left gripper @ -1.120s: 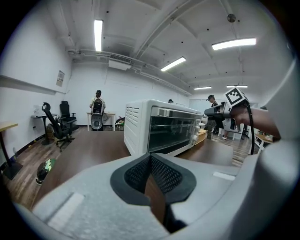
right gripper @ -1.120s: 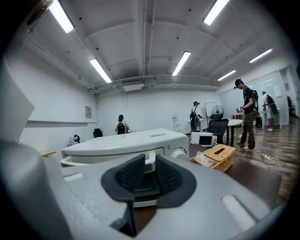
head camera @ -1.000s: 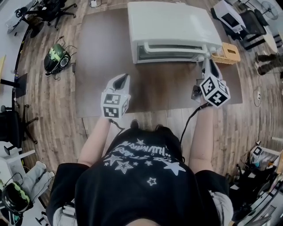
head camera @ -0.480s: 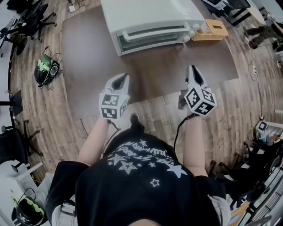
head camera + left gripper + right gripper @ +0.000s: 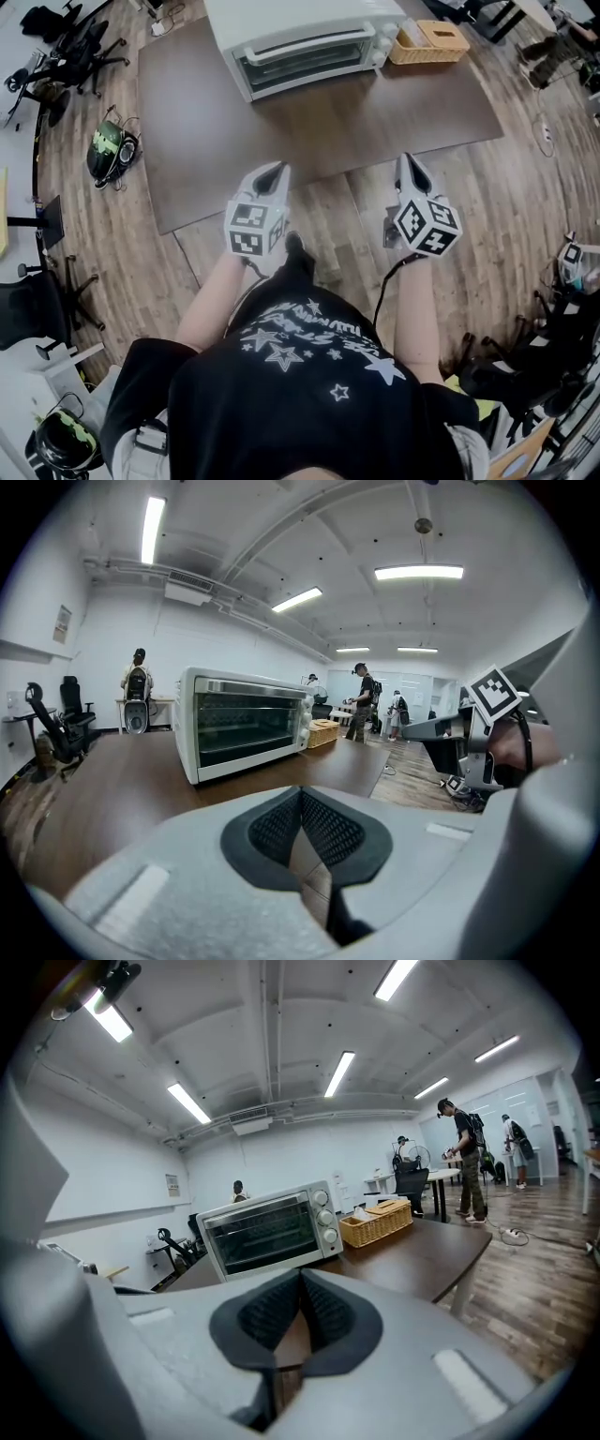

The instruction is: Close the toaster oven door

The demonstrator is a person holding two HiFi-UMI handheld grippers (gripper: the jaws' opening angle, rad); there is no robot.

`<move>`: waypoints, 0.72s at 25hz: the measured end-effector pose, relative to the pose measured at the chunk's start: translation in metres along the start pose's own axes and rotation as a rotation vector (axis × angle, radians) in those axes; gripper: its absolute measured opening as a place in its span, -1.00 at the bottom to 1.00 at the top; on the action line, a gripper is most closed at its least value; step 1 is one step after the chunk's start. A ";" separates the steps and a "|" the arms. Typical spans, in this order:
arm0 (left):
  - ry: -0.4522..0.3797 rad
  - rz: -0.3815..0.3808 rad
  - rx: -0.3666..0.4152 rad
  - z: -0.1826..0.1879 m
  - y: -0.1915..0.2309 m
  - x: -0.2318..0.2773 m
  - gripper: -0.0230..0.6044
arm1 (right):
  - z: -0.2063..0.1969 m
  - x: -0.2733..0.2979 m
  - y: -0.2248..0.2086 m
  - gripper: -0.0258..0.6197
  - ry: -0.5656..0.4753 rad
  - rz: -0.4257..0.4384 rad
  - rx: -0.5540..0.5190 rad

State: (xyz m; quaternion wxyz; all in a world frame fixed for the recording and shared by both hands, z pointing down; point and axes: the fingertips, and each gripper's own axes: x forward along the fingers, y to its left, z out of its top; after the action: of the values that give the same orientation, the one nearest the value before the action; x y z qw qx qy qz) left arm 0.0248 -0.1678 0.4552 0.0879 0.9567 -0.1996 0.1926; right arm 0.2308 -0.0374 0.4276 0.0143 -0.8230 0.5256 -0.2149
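Note:
The white toaster oven [image 5: 300, 42] stands at the far end of the brown table [image 5: 281, 141] with its glass door upright and closed against the front; it also shows as toaster oven [image 5: 246, 733] and toaster oven [image 5: 272, 1227]. Both grippers hang over the wooden floor just short of the table's near edge, well away from the oven. My left gripper [image 5: 275, 171] is shut, pads together with nothing between them, as the left gripper [image 5: 300, 794] shows up close. My right gripper [image 5: 409, 161] has just been closing and is shut empty, like the right gripper [image 5: 301, 1279].
A wicker basket [image 5: 428, 41] sits right of the oven, also seen as basket [image 5: 377, 1222]. A green helmet [image 5: 112, 150] and office chairs [image 5: 66, 56] are on the floor at the left. People [image 5: 364, 700] stand far back in the room.
Both grippers have drawn back from the table toward the person. The right gripper, near the oven's right front corner a second ago, is now off the table's edge.

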 end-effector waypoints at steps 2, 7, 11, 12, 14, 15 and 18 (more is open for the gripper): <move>-0.010 -0.007 0.006 -0.001 -0.013 -0.008 -0.89 | -0.006 -0.016 -0.001 -0.91 0.001 0.003 -0.001; -0.021 -0.012 0.010 -0.011 -0.043 -0.034 -0.89 | -0.016 -0.056 0.001 -0.91 -0.006 0.020 -0.002; -0.034 -0.008 0.015 -0.020 -0.065 -0.057 -0.89 | -0.023 -0.086 0.002 -0.91 -0.013 0.034 -0.016; -0.040 -0.006 0.016 -0.022 -0.069 -0.063 -0.89 | -0.026 -0.093 0.003 -0.91 -0.014 0.038 -0.019; -0.049 -0.001 0.018 -0.027 -0.078 -0.077 -0.89 | -0.031 -0.107 0.006 -0.91 -0.016 0.047 -0.023; -0.051 0.002 0.019 -0.029 -0.082 -0.085 -0.89 | -0.034 -0.114 0.009 -0.91 -0.016 0.052 -0.025; -0.055 0.006 0.020 -0.039 -0.094 -0.107 -0.89 | -0.045 -0.137 0.018 -0.91 -0.014 0.069 -0.038</move>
State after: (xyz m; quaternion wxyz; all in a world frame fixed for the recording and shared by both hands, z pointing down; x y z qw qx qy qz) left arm -0.0396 -0.0360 0.4393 0.0720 0.9619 -0.2029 0.1684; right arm 0.1500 0.0830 0.4173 0.0101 -0.8060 0.5576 -0.1984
